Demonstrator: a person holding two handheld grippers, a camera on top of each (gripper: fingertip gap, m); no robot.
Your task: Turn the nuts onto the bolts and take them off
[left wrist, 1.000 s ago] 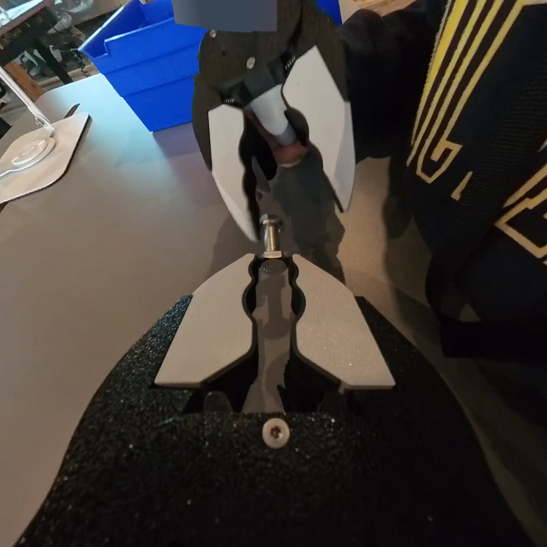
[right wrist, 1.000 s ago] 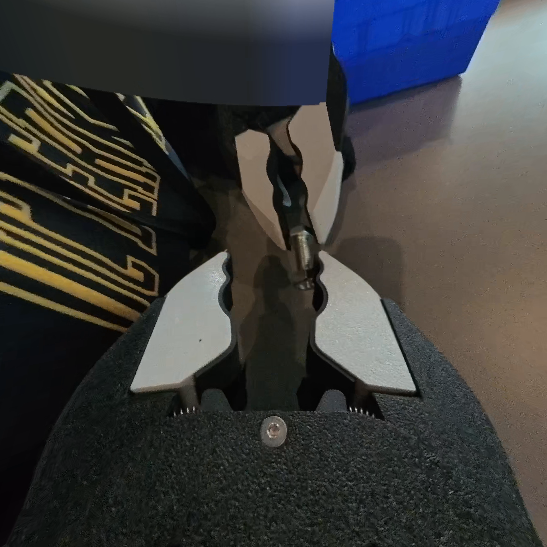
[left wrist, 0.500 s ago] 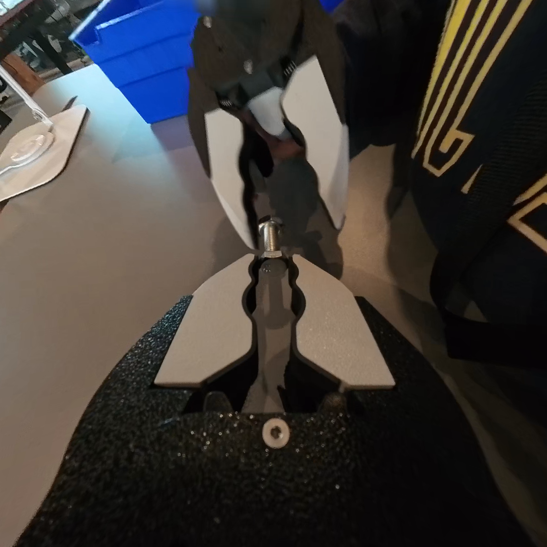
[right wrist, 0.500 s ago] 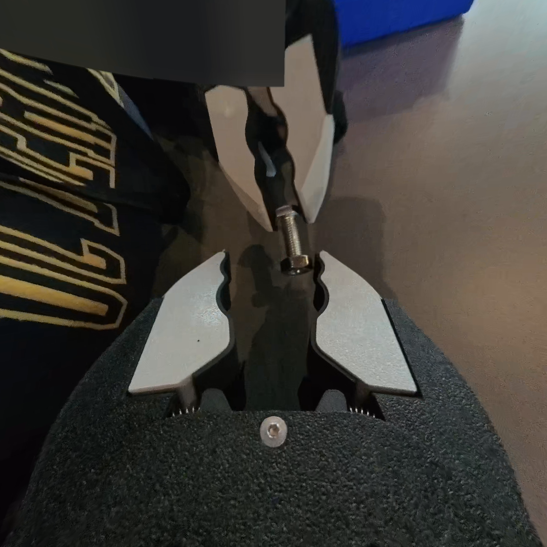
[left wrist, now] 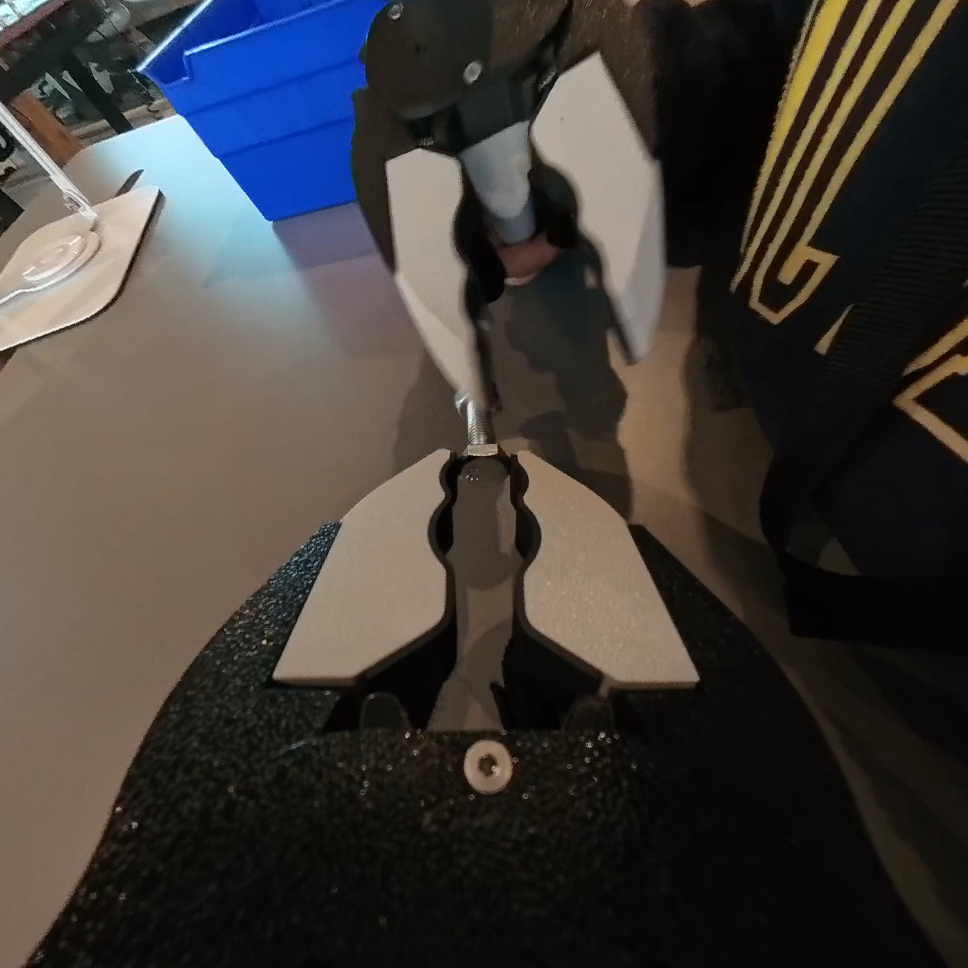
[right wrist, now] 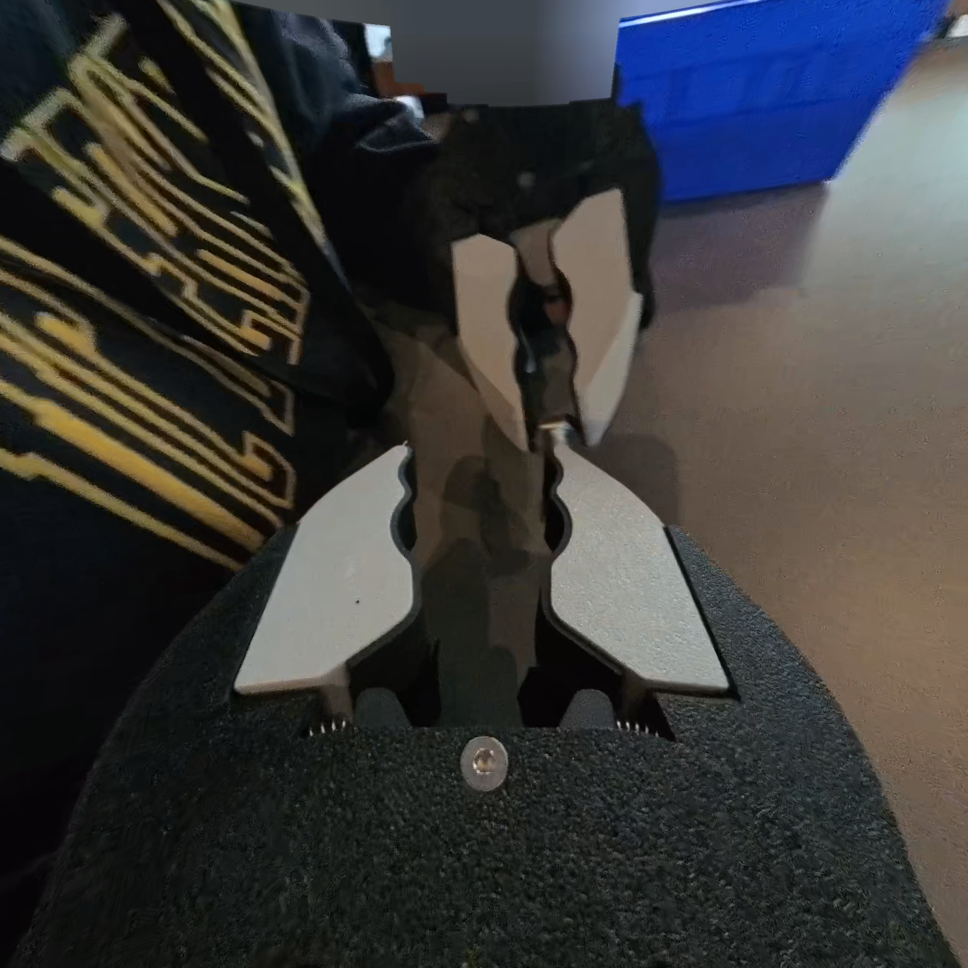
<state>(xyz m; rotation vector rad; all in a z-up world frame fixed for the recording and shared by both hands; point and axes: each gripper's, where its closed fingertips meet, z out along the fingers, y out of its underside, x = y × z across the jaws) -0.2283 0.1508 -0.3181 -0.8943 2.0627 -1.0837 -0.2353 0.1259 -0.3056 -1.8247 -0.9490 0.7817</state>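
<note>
1. There, in the left wrist view, the left gripper (left wrist: 484,463) had its two grey fingers drawn narrow, their tips clamped on the hexagonal head of the bolt (left wrist: 477,427).
2. The bolt's threaded shank ran straight forward from those tips, held above the grey table (left wrist: 199,419) and not touching it.
3. At the far end of the shank sat the nut (left wrist: 463,399), small and blurred, just against the tip of one finger of the right gripper (left wrist: 550,361), which faced the camera from across.
4. That gripper's fingers stood well apart; one tip met the bolt's far end, while the other finger hung off to the side, clear of the bolt.
5. In the right wrist view, the right gripper (right wrist: 479,455) showed the same wide gap between its own fingers.
6. The bolt end (right wrist: 556,430) lay beside the tip of the finger on the right of that view, not between the two, and the left gripper (right wrist: 555,435) pinched it from the far side.
7. A blue bin (left wrist: 272,115) stood toward the table's far edge, well apart from both grippers.
8. A person in a dark top with yellow lines (left wrist: 838,262) stood at the table's edge beside the grippers.
</note>
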